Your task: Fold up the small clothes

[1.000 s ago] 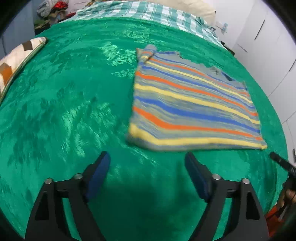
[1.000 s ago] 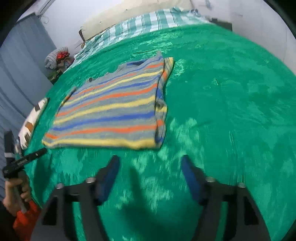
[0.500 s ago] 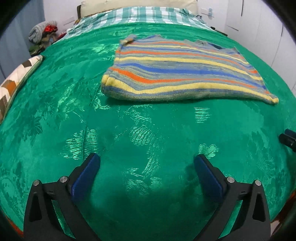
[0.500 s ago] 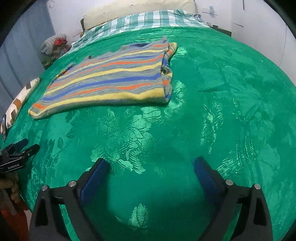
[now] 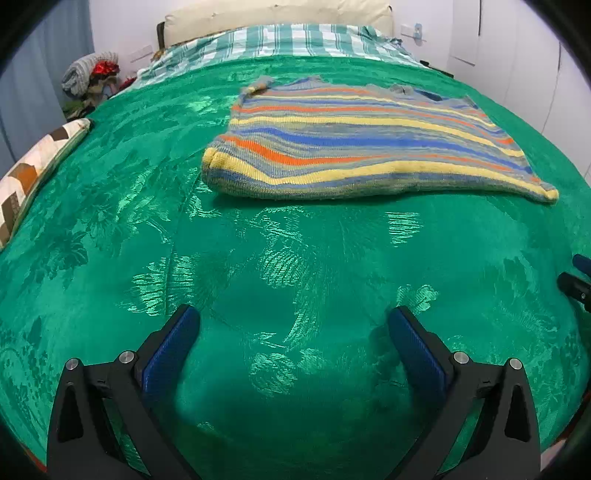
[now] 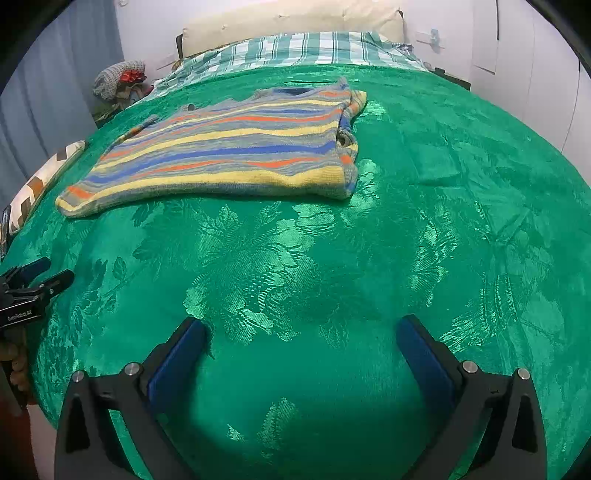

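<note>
A folded striped knit sweater [image 5: 351,147], in blue, yellow, orange and grey, lies flat on the green bedspread [image 5: 295,258]. The right wrist view has it toward the left [image 6: 229,151], with a sleeve tucked along its right edge. My left gripper [image 5: 294,314] is open over bare bedspread, well short of the sweater's near hem. My right gripper [image 6: 301,323] is likewise short of the hem; its jaws are opening with nothing between them. Each gripper shows at the edge of the other's view, side by side.
A brown-and-white patterned pillow [image 5: 33,166] lies at the bed's left edge. A green checked sheet [image 5: 288,40] and a cream headboard cushion [image 5: 277,14] are at the far end. Bundled clothes [image 5: 88,77] sit beyond the left corner. White cupboard doors [image 5: 517,55] stand to the right.
Both grippers have drawn back from the sweater toward the bed's near edge and rolled level. Their jaws have spread wider. The sweater lies still.
</note>
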Tool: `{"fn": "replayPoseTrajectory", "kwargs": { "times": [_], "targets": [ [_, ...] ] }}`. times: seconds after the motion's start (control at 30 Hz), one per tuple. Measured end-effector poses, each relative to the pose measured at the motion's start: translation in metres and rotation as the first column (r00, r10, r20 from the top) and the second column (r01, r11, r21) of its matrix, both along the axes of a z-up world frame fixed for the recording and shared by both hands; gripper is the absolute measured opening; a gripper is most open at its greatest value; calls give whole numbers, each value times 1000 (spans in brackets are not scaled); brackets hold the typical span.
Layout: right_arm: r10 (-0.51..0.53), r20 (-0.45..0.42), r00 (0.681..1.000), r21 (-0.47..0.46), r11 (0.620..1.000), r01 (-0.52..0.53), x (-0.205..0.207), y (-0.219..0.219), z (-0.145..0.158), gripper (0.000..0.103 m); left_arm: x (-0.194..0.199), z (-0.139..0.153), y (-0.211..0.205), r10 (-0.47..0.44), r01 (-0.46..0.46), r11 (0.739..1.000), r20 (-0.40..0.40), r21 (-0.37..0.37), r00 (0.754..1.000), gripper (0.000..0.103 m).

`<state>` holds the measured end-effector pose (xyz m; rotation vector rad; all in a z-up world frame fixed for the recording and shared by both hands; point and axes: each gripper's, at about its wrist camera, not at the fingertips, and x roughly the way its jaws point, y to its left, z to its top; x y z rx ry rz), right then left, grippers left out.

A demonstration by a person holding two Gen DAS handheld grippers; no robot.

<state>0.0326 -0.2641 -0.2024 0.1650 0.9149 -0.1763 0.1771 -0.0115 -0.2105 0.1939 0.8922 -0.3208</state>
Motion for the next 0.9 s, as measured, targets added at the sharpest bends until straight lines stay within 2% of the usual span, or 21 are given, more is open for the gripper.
{"fn": "replayPoseTrajectory", "kwargs": {
  "times": [0.9],
  "targets": [
    [-10, 1, 1000, -5, 1000, 10, 0, 1, 0, 103, 1, -1, -2, 10, -10, 1000, 1, 12, 1000, 102]
  ]
}}
